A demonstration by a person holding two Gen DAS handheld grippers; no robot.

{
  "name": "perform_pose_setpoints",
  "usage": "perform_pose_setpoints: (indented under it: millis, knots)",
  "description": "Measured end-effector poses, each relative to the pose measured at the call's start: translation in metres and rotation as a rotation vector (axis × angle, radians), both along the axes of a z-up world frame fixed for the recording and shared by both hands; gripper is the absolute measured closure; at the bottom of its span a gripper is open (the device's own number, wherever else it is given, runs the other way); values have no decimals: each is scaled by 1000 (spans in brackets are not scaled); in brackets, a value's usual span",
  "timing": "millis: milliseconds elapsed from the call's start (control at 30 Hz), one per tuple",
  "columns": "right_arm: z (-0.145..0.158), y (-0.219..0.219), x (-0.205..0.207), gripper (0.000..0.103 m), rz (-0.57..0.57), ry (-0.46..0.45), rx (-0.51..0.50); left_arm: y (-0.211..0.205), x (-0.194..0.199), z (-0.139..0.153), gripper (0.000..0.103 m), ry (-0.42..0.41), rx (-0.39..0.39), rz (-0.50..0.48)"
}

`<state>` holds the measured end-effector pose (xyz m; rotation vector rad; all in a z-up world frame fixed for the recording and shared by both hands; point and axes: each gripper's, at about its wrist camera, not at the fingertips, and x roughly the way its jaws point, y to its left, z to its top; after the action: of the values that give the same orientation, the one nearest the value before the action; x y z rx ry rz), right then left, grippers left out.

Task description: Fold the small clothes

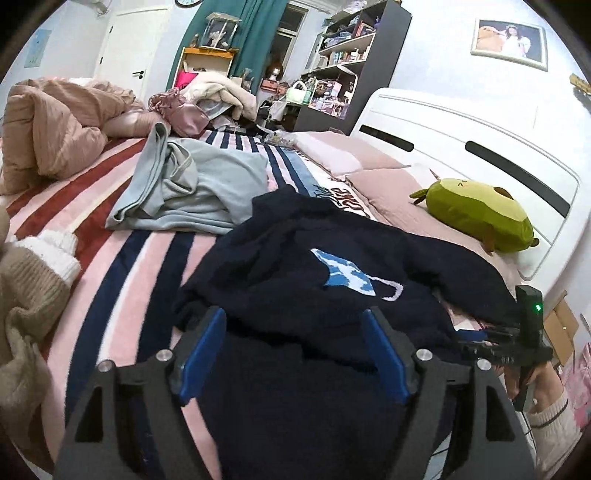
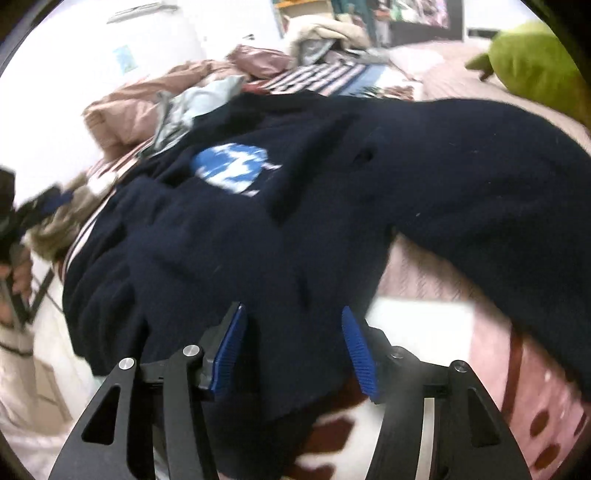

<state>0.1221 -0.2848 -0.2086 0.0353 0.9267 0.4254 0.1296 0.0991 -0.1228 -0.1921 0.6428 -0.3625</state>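
We count one navy sweater (image 1: 295, 258), one pale blue garment (image 1: 192, 188), one beige knit (image 1: 29, 295) with a white cuff, and one pink satin bag (image 1: 181, 110). We see one green plush (image 1: 476, 214), two pink pillows (image 1: 388, 184), one rumpled duvet (image 1: 55, 125), one framed picture (image 1: 509, 38), and two grippers (image 1: 295, 354).

Green plush (image 1: 476, 212) at 3 o'clock against white headboard (image 1: 461, 136); dark bookshelf (image 1: 354, 62) at 12; framed picture (image 1: 509, 38) at 1; teal curtain (image 1: 229, 33) at 11.
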Motion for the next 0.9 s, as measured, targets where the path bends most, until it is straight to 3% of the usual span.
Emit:
perform_pose_setpoints:
  millis: [167,200,233,267,333,533,800,867,900]
  knots:
    - [2,23,-12,52,89,-60,-78,-13,-4,-5,30,22,10,-22]
    - [0,24,-10,61,100,-52,-65,-15,-5,-6,30,22,14,-21]
    - [-2,27,-8,80,104,-46,-63,-16,-7,-7,30,22,16,-19]
    - [-4,30,-7,91,88,-57,-110,-17,-9,-7,30,22,21,-17]
    - [-1,27,-11,95,76,-92,-139,-17,-12,-9,30,26,29,-11]
    - [23,0,-40,97,-28,-156,-64,-12,-12,-16,30,49,55,4]
    - [3,-14,-54,96,-79,-55,28,-15,-5,-25,30,81,42,13]
    - [4,-18,-55,90,-87,-53,65,-15,-4,-22,30,78,34,17]
    - [7,-21,-55,75,-96,-61,77,-16,-5,-20,30,73,30,17]
